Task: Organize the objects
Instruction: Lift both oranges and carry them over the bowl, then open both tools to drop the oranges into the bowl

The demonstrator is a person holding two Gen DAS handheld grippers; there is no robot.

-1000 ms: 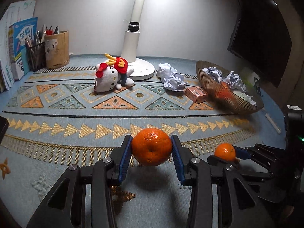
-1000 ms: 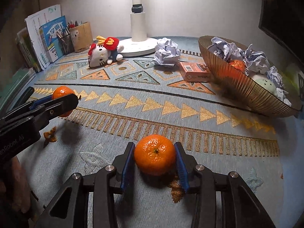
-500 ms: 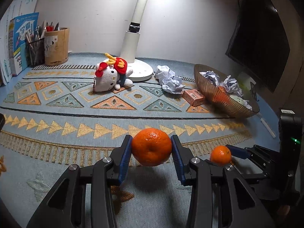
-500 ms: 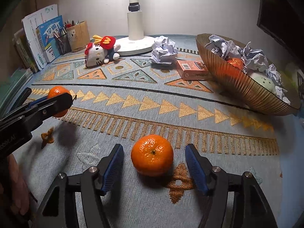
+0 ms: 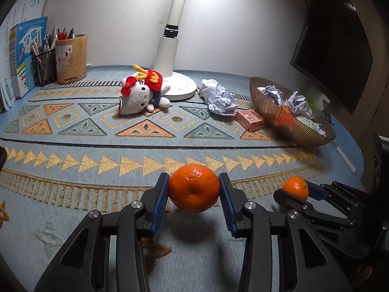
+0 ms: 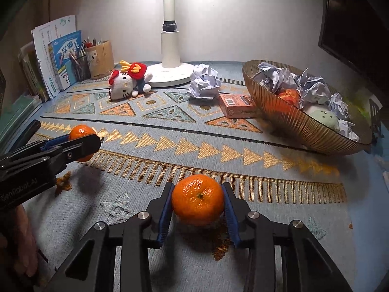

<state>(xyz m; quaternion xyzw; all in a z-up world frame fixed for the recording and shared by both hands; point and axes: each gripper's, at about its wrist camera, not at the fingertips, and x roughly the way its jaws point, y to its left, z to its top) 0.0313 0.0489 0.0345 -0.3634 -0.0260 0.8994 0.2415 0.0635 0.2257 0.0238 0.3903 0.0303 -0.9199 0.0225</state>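
Crumpled paper (image 6: 313,85) hides most of the bowl's (image 6: 291,121) contents

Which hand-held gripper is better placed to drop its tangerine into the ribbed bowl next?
Probably the right hand-held gripper: it grips a tangerine and the ribbed bowl lies on its side.

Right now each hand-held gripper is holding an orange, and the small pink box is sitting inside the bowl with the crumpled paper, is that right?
Not quite. The small pink box lies on the patterned mat beside the bowl, not inside it; the right wrist view shows this. The rest holds: the left hand-held gripper and the right hand-held gripper each hold an orange, and crumpled paper sits in the bowl.
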